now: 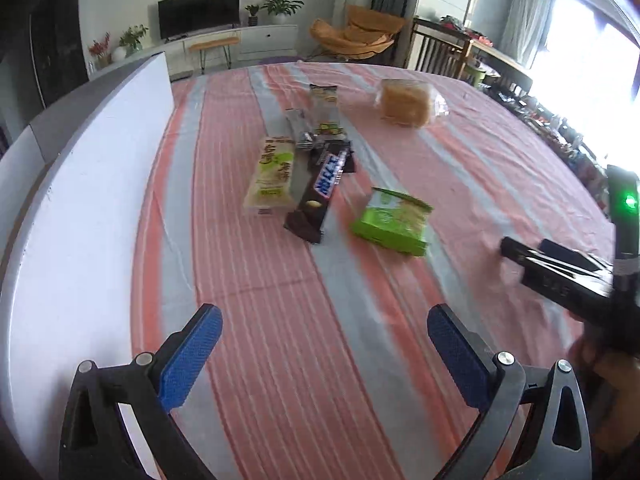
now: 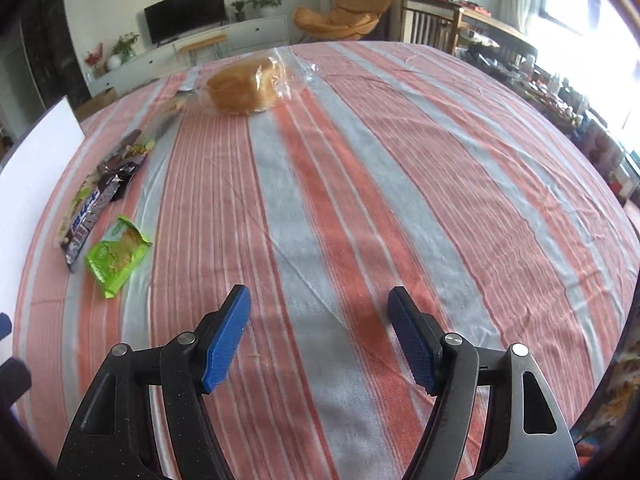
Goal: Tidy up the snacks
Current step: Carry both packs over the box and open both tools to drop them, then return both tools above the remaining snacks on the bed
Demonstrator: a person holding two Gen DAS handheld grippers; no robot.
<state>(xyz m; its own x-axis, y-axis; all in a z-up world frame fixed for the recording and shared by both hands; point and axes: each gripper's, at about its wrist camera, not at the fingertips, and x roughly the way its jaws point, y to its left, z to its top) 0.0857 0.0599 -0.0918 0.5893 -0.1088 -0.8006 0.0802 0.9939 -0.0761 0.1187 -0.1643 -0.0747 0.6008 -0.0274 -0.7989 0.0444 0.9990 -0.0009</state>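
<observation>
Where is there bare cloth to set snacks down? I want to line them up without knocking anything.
The widest free patch is the striped cloth right of the bagged bread and green packet, running to the far and right edges. The near strip by both open hand-held grippers is bare too. It is crowded on the left, where the dark chocolate bar and other packets overlap beside the white board.

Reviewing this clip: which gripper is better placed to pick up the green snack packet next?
Left. The green snack packet lies ahead of the open left gripper, just right of centre. In the right wrist view it sits far to the side of the open right gripper.
</observation>
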